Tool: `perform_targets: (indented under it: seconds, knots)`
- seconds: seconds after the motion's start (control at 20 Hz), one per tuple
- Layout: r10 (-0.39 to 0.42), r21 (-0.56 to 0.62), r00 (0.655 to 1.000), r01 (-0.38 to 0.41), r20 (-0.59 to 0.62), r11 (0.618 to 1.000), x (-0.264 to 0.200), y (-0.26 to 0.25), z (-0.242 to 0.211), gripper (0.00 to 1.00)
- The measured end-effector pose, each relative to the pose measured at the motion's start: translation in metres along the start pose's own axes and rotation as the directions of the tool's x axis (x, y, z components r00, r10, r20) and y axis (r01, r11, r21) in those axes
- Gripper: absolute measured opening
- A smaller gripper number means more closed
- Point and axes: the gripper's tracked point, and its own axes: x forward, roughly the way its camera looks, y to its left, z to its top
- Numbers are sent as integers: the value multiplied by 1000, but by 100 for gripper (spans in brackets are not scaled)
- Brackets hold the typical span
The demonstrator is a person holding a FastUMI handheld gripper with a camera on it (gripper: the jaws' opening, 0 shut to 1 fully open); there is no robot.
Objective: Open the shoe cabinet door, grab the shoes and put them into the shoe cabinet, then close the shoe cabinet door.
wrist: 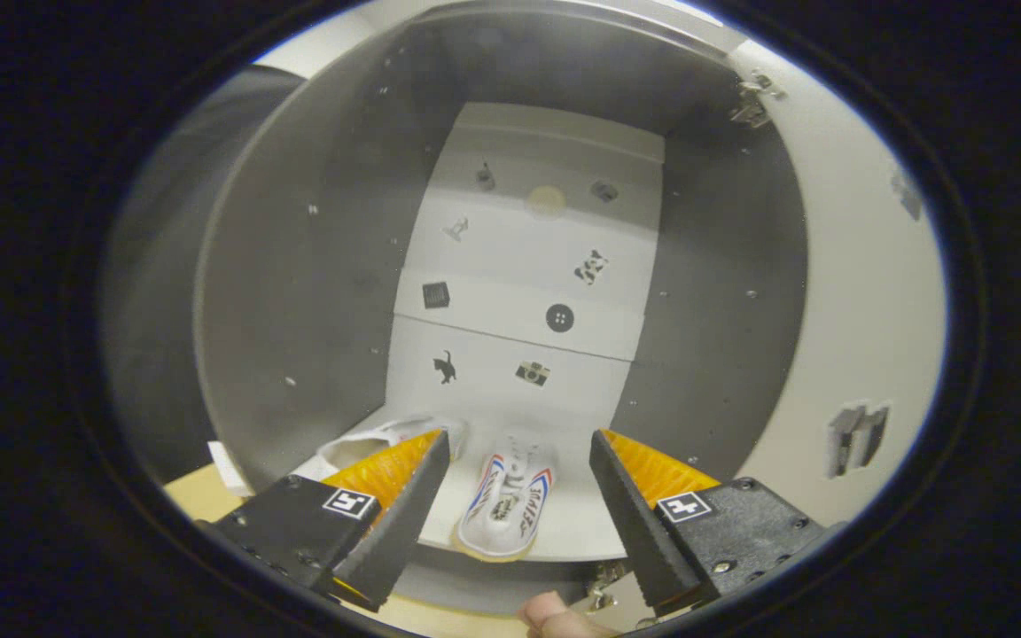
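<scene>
Shoes shelved, gripper [519, 496] released.
The near shoe [506, 505] looks light and soft; the door [865, 292], right, seems stiff—push its edge.

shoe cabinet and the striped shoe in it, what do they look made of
Shoe cabinet: likely laminated board, matte grey, with rows of peg holes and a metal hinge. Striped shoe: seemingly white fabric or synthetic, pale rubbery sole. It lies between the gripper's open fingers, untouched.

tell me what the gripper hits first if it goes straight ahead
Probably the shoe lying between the open gripper's fingers on the cabinet floor. If it passes above the shoe, the back panel comes next; depth is hard to judge.
</scene>
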Motion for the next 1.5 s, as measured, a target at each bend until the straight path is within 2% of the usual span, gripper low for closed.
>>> perform_targets:
  seconds: [0.6,0.85,0.95,1.25,1.5]
  knots:
    - [30,129,998,-38,63,991,-211,4,81,100]
    - [-11,104,995,0,102,995,-301,-15,106,100]
    - [6,98,990,-20,143,995,-335,-19,116,100]
    - [-19,-13,969,23,245,1000,-420,-68,120,100]
    - [-54,-20,957,62,287,998,-482,-126,106,100]
